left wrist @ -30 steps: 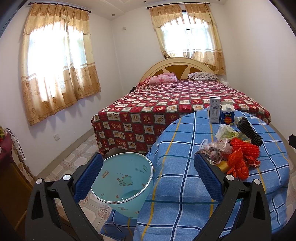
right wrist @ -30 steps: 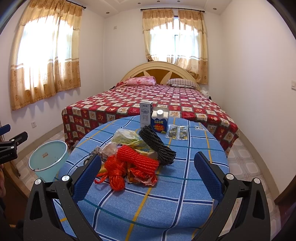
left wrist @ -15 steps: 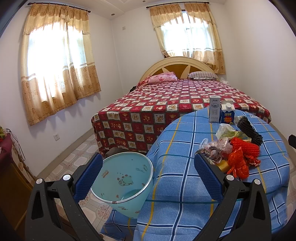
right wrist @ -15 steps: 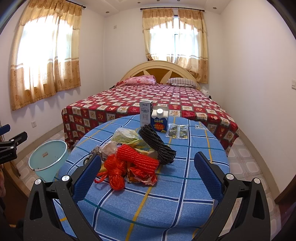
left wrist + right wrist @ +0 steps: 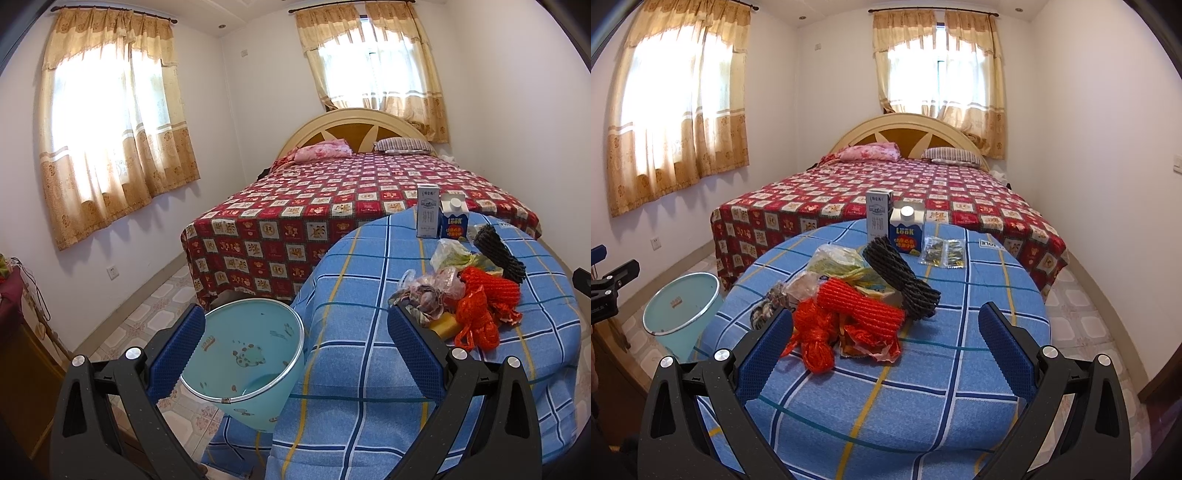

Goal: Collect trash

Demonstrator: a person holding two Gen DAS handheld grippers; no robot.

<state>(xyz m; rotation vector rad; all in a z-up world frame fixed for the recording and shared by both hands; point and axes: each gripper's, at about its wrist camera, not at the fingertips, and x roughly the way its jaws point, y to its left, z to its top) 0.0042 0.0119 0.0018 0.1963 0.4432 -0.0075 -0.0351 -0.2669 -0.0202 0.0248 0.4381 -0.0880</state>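
A round table under a blue checked cloth (image 5: 923, 369) carries a heap of trash: red foam netting (image 5: 860, 314), a black net roll (image 5: 901, 280), crumpled plastic bags (image 5: 838, 260), two small cartons (image 5: 905, 230) and foil sachets (image 5: 943, 253). A light-blue waste bin (image 5: 243, 354) stands on the floor left of the table. My left gripper (image 5: 295, 354) hovers open above the bin and the table's left edge, holding nothing. My right gripper (image 5: 884, 354) hangs open just in front of the heap, and is empty too. The same heap (image 5: 480, 295) shows right of my left gripper.
A bed with a red patterned cover (image 5: 886, 192) stands right behind the table. Curtained windows (image 5: 110, 129) line the left and far walls. Tiled floor (image 5: 162, 306) runs between bed, bin and left wall. A dark cabinet (image 5: 22, 350) sits at the far left.
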